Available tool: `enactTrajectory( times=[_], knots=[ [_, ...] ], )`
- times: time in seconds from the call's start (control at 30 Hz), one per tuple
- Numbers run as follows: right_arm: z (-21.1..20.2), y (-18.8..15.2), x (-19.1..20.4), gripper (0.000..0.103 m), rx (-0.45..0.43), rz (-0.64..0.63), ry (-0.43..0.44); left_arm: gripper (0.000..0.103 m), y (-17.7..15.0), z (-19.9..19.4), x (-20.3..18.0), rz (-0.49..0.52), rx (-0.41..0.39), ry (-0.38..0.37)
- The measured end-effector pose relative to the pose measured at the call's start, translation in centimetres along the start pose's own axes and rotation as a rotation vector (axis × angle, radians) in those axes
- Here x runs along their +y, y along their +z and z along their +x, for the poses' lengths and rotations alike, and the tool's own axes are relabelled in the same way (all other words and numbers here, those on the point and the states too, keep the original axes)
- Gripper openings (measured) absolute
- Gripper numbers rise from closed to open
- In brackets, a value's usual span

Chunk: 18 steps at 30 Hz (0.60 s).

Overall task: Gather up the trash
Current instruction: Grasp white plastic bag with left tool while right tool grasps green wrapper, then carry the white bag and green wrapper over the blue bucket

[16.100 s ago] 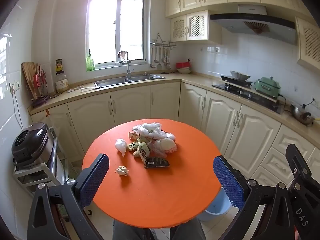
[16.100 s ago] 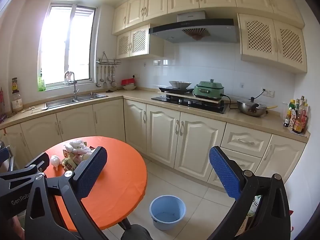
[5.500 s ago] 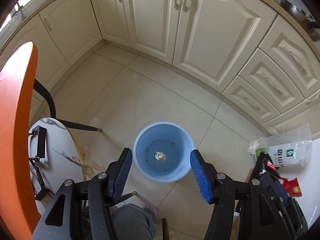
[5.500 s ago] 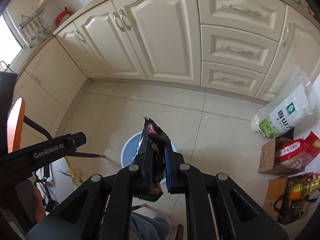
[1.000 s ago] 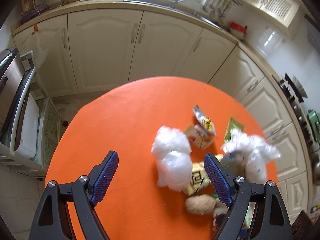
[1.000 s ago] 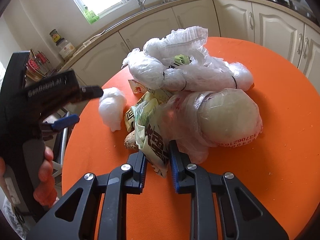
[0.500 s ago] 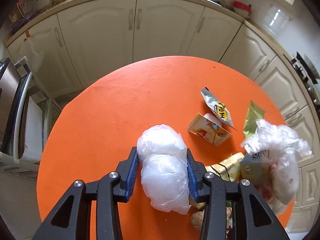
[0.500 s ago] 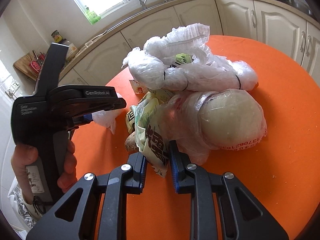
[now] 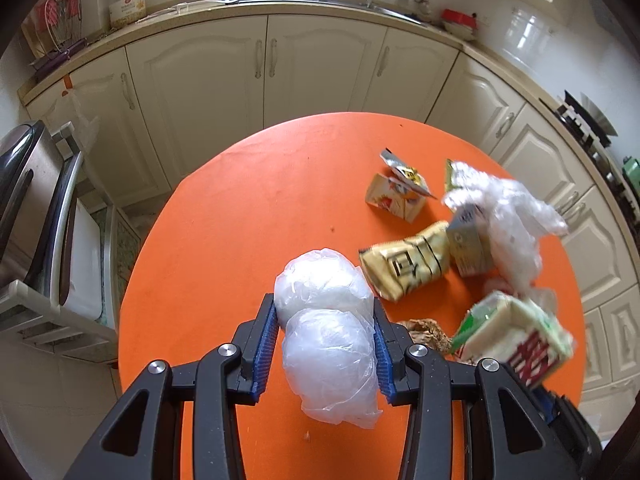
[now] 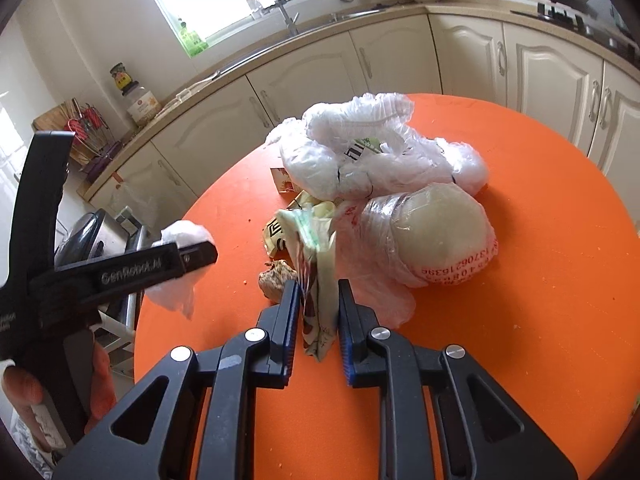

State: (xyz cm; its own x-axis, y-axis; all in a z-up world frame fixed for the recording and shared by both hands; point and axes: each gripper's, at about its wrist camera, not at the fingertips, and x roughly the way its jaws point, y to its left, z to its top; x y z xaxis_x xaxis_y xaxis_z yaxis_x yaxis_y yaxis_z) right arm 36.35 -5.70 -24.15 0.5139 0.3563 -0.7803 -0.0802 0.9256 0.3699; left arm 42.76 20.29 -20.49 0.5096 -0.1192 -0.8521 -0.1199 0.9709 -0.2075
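The left gripper (image 9: 324,334) is clamped on a white plastic bundle (image 9: 326,332), its blue pads (image 9: 267,340) pressing the crumpled bag from both sides; the bundle bulges beyond the fingertips toward 12 o'clock and hangs down past them toward 6 o'clock. It sits over the orange round table (image 9: 248,216), at about 6 o'clock of the tabletop in the left wrist view. From the right wrist view the same gripper (image 10: 188,256) enters from 9 o'clock, a hand (image 10: 24,396) wrapped around its handle, white plastic showing above and below its tip.

The right gripper (image 10: 318,304) has a pale green snack wrapper (image 10: 316,264) between its fingers, which are closing on it; the wrapper is blurred and stands up from the jaws toward 12 o'clock. In the left wrist view that wrapper (image 9: 516,332) appears at 4 o'clock, blurred.

The remaining trash lies on the table: a large clear bag around a pale round lump (image 10: 436,236) at 1 o'clock of the right gripper, a heap of white plastic bags (image 10: 372,156) beyond it at 12 o'clock, a yellow patterned packet (image 9: 408,260) just beside the bundle at 2 o'clock, a small carton (image 9: 394,200) farther out, and a brown crumpled scrap (image 10: 276,276) touching the table at 11 o'clock of the right fingers
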Motion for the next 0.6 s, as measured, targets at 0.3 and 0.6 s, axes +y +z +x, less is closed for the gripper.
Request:
enactTrajectory(
  times=[0.3,0.6],
  knots=[
    [-4.8,-1.4,1.1,0.016,-0.083,-0.018,0.01,0.039,-4.0,-5.3,-1.4,0.031,-0.066,-0.018],
    [-8.2,-3.1,0.0,0.016,-0.119,0.006,0.01,0.039,-8.3,-8.3,-2.0,0.032,-0.104,-0.03]
  ],
)
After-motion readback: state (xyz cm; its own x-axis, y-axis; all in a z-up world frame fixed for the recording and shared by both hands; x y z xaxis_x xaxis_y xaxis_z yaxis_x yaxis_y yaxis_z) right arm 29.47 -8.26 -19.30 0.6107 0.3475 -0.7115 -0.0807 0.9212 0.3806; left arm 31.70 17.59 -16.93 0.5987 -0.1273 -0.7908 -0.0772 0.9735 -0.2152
